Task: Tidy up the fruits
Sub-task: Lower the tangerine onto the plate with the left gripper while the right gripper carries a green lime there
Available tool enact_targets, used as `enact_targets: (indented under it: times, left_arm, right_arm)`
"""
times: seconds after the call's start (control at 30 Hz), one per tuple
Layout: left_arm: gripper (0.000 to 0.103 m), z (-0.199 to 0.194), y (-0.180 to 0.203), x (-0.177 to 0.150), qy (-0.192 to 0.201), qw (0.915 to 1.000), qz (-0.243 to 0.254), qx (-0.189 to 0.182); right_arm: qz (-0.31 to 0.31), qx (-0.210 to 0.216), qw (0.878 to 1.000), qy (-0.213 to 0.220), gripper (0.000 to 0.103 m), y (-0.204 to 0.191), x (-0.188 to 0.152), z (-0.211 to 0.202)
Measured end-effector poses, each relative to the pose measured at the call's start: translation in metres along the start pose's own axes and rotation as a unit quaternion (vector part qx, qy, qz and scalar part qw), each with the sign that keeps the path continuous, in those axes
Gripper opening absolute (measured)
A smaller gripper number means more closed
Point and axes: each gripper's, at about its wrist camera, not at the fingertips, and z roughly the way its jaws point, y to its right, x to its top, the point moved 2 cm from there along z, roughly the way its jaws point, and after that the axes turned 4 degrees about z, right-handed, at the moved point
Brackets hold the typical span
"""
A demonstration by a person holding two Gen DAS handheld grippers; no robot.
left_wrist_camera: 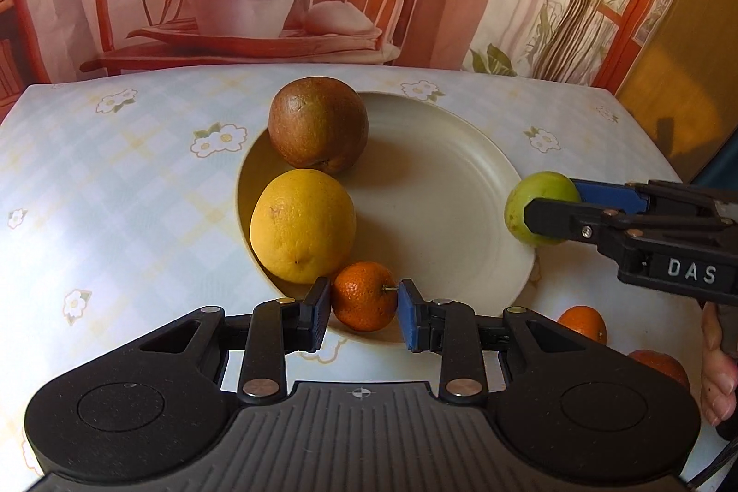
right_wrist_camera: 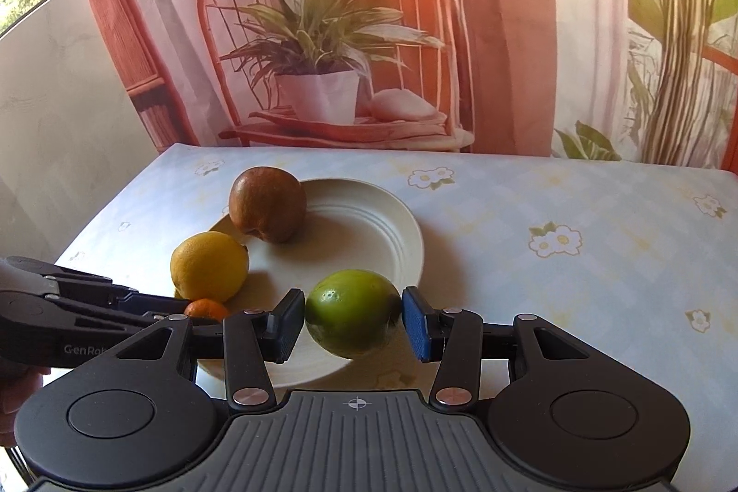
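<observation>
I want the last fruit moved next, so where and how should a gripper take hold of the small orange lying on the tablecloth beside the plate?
Grip the orange across its widest middle, coming down from above. It is round and sits alone on the tablecloth, apart from the plate, so both sides look free. The second orange fruit nearer the hand may crowd that side.

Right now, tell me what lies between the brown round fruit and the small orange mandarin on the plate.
The yellow lemon sits between brown fruit and mandarin, in the left wrist view.
</observation>
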Motion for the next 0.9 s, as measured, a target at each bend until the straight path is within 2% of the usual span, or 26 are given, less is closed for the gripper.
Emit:
enact_targets:
  times: [0.2, 0.4, 0.53, 0.6, 0.7, 0.9]
  left_arm:
    - [0.033, 0.001, -0.007, 0.003, 0.005, 1.0, -0.004, 0.006]
    - [0.033, 0.005, -0.007, 0.005, 0.011, 0.9998, -0.004, 0.018]
    - [0.034, 0.007, -0.01, 0.007, 0.012, 0.9996, -0.016, 0.019]
    - [0.034, 0.007, -0.01, 0.006, 0.013, 0.9996, -0.015, 0.019]
    - [0.034, 0.007, -0.01, 0.005, 0.017, 0.9996, -0.016, 0.017]
    - [0.034, 0.006, -0.009, 0.004, 0.018, 0.9994, -0.022, 0.017]
  right_arm:
    - [0.02, 0.005, 1.0, -0.013, 0.043, 0.006, 0.023, 0.038]
    - [0.001, 0.0, 0.999, -0.033, 0.043, -0.007, 0.037, 0.079]
    - [-0.001, -0.009, 1.0, -0.023, 0.041, -0.013, 0.047, 0.096]
    - [-0.005, -0.015, 1.0, -0.012, 0.039, -0.015, 0.052, 0.1]
    - [-0.022, -0.021, 1.0, 0.001, 0.041, -0.019, 0.06, 0.101]
    - [-0.047, -0.016, 0.998, 0.025, 0.042, -0.025, 0.065, 0.082]
